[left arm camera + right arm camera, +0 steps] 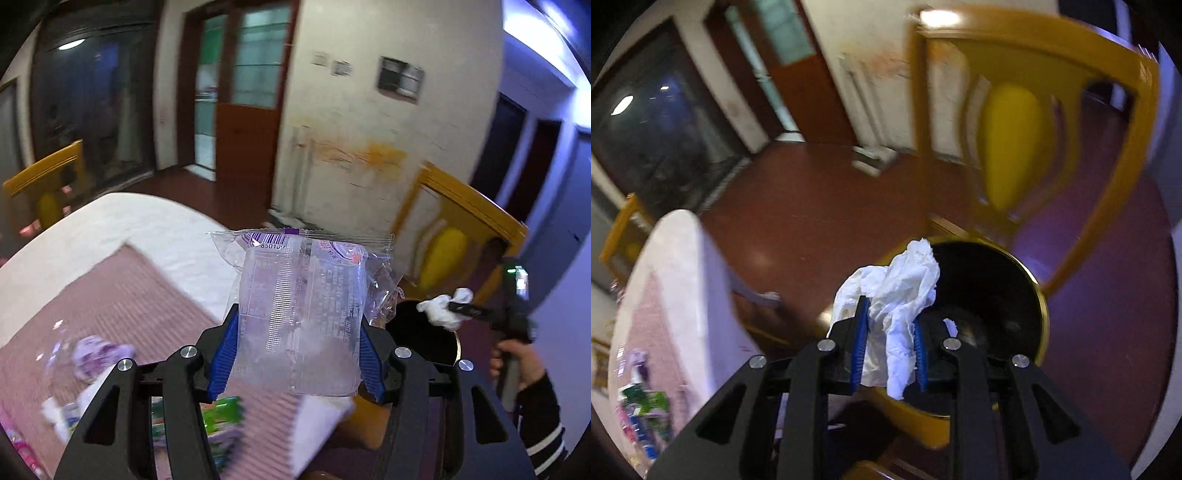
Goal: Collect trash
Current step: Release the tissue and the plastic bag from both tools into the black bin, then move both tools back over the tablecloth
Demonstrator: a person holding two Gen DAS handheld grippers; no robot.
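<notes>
Left gripper (295,343) pinches crinkly clear wrapper (299,314); right gripper (891,347) crumpled tissue (897,295)

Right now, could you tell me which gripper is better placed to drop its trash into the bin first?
Right. The right gripper holds its crumpled tissue directly above the black bin; the left gripper with the clear wrapper sits beside it, near the table.

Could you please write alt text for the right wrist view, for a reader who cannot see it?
The right hand-held gripper is shut on a crumpled white tissue, held above a black bin with a gold rim. A yellow wooden chair stands behind it on the dark red floor.
</notes>
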